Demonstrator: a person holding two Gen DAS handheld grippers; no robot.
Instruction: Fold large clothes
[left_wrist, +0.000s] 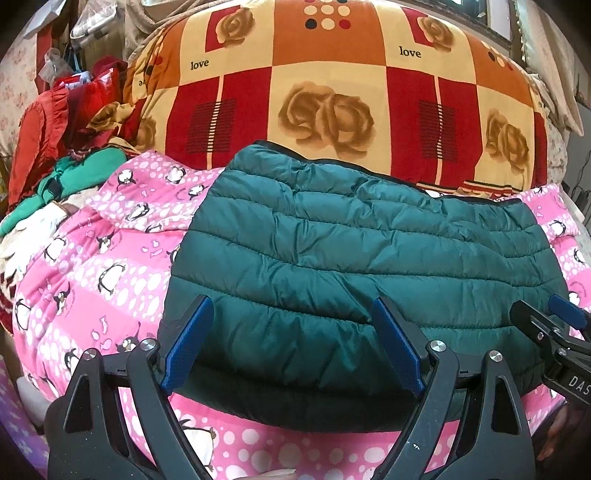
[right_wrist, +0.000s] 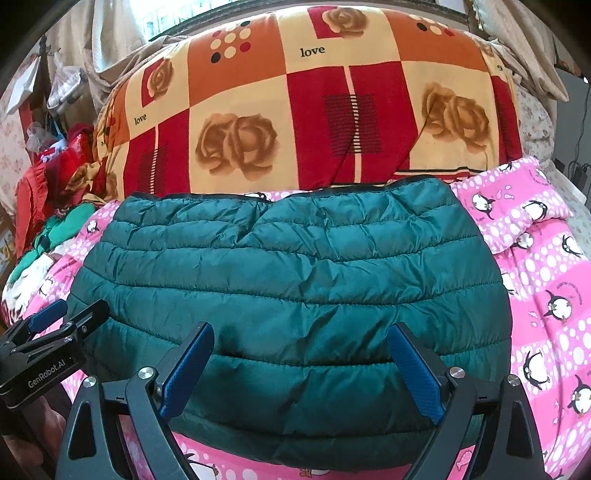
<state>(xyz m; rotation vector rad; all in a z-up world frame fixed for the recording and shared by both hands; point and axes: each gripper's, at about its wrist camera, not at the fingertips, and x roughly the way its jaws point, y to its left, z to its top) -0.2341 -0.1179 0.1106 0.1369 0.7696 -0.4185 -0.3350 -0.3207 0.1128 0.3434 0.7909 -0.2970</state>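
A dark green quilted puffer jacket (left_wrist: 354, 266) lies folded into a wide block on a pink penguin-print quilt (left_wrist: 110, 266); it also shows in the right wrist view (right_wrist: 295, 291). My left gripper (left_wrist: 291, 314) is open, its blue pads (left_wrist: 188, 343) spread over the jacket's near left part, holding nothing. My right gripper (right_wrist: 301, 339) is open over the jacket's near edge, its blue pads (right_wrist: 413, 373) wide apart, empty. The right gripper also shows at the right edge of the left view (left_wrist: 550, 325). The left gripper shows at the left edge of the right view (right_wrist: 55, 325).
A big rolled blanket with red, orange and cream squares and roses (left_wrist: 332, 92) lies behind the jacket. A pile of red and green clothes (left_wrist: 66, 147) sits at the far left. The pink quilt (right_wrist: 546, 280) extends to the right.
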